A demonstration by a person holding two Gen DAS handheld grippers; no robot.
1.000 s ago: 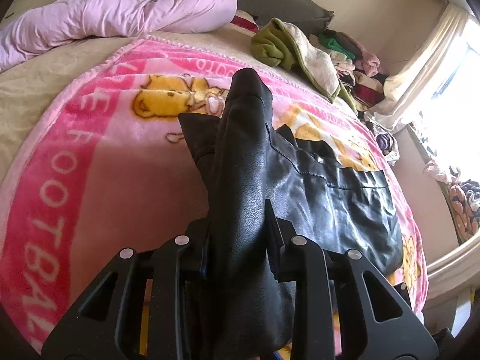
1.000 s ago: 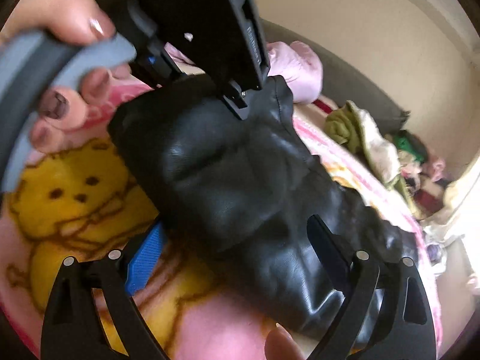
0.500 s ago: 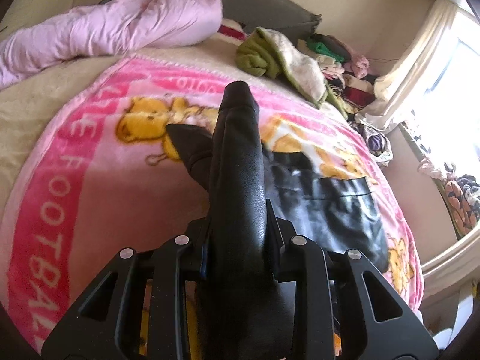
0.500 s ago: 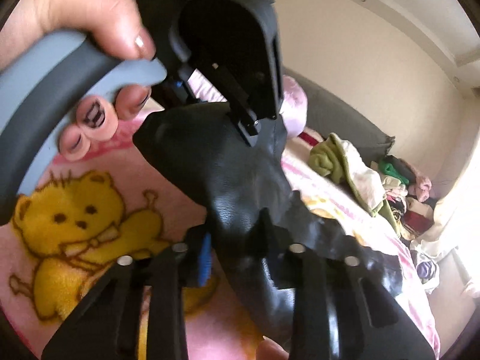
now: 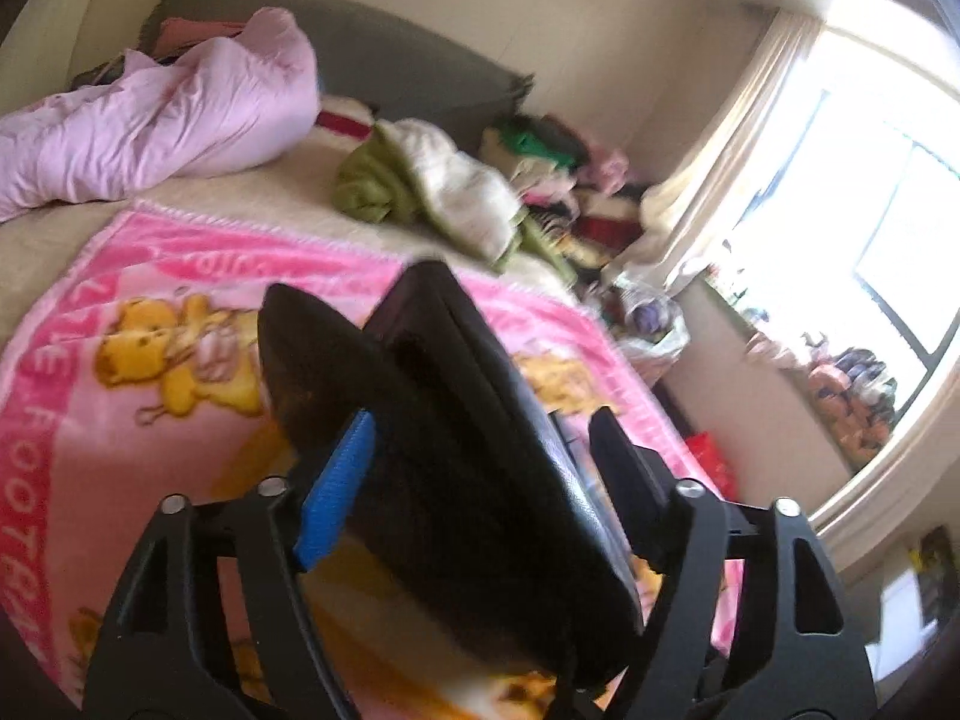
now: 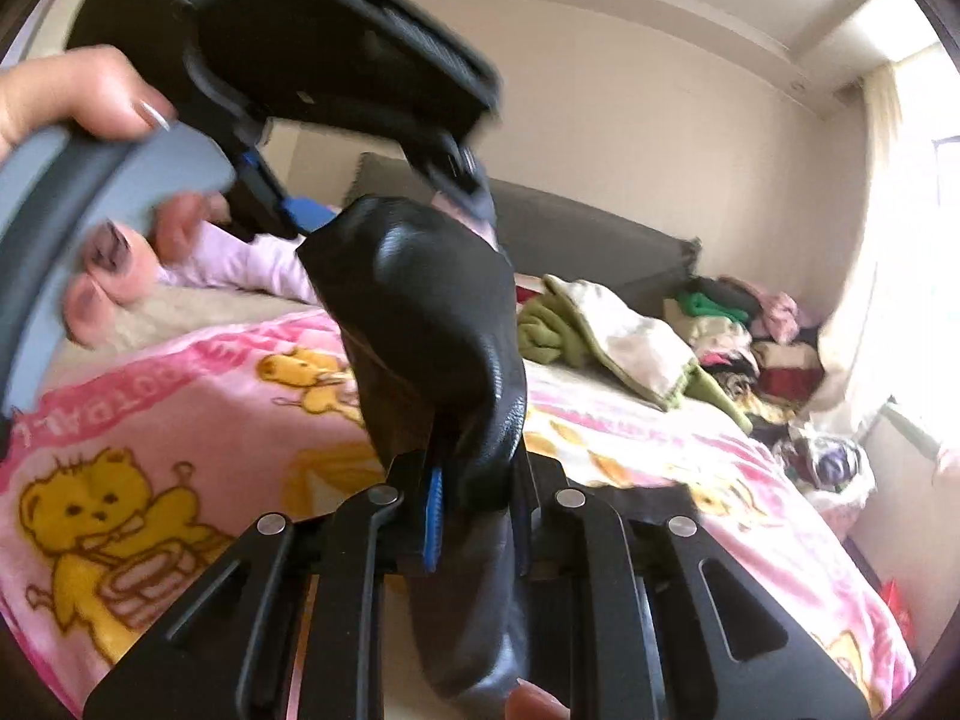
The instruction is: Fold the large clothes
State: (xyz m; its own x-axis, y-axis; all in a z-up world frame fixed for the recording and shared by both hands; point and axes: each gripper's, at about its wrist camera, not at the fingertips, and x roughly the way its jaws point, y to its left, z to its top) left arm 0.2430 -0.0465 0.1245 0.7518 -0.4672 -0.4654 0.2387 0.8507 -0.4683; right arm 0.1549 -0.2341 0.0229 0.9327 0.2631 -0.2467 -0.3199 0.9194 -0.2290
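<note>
Both grippers on the black leather garment (image 6: 444, 324): right gripper (image 6: 474, 516) clamped, left gripper (image 5: 480, 468) freshly spread.

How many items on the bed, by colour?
Black: 1, jacket
Pink: 2, blanket, duvet
Green: 1, fleece
Total: 4, leaving out the mixed pile at the far end, too jumbled to count.

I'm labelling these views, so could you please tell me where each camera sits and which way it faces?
Left wrist: on the left claw, facing across the pink blanket toward the window; its jaws, just opened, flank the black leather garment without pressing.
Right wrist: on the right claw, just shut on the garment, facing the headboard; the left claw and hand show.
Shared: garment, blanket, green garment.
</note>
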